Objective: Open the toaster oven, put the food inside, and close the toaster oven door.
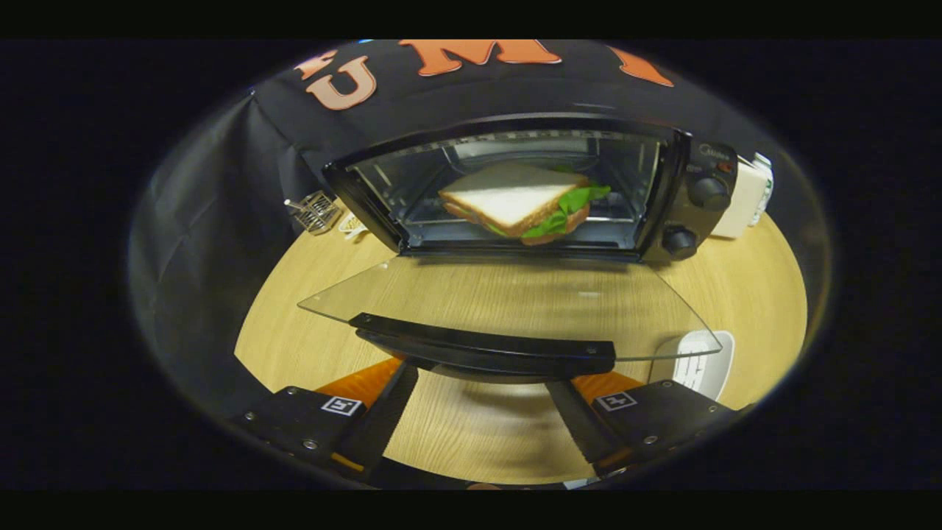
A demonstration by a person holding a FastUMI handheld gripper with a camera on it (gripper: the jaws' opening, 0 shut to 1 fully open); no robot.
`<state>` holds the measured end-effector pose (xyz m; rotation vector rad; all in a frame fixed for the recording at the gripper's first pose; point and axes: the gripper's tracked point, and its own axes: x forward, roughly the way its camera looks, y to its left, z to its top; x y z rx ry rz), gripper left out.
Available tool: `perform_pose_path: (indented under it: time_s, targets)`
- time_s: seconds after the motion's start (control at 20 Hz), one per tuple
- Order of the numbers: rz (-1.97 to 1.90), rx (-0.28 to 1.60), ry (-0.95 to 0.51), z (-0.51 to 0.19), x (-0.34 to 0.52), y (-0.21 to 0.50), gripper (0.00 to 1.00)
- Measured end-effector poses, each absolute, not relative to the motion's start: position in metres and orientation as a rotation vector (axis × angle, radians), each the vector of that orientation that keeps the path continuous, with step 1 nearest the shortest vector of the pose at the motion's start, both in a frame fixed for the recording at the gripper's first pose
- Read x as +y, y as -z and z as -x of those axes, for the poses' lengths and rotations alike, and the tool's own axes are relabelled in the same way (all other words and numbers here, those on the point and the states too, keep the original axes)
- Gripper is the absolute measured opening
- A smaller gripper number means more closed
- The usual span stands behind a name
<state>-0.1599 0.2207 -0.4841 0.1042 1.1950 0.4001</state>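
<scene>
Your tool (482,401) has its fingers spread wide, holding nothing, with bare table (471,434) between them. Just ahead of the fingertips, the black handle (482,346) of the glass door (515,294) lies folded down flat and open. Beyond it stands the toaster oven (530,188), and the sandwich (522,200) sits inside on its rack. A white object (703,361) lies to the right of your right finger.

One toaster oven (515,188) stands on the table (309,294) with one sandwich (519,200) inside it, two knobs (709,193) on its right panel, one glass door (508,305) folded down before it, and one claw (482,390) with two fingers (386,416) spread wide just below that door's handle
</scene>
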Motion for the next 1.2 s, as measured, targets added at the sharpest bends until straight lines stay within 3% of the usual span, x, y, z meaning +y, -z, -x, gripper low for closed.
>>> perform_pose_path:
  time_s: [0.85, 1.2]
  targets:
    - [-0.141, 0.951, -0.316, 0.043, 0.211, 0.415, 0.99]
    - [-0.122, 0.793, -0.319, 0.034, 0.191, 0.348, 0.99]
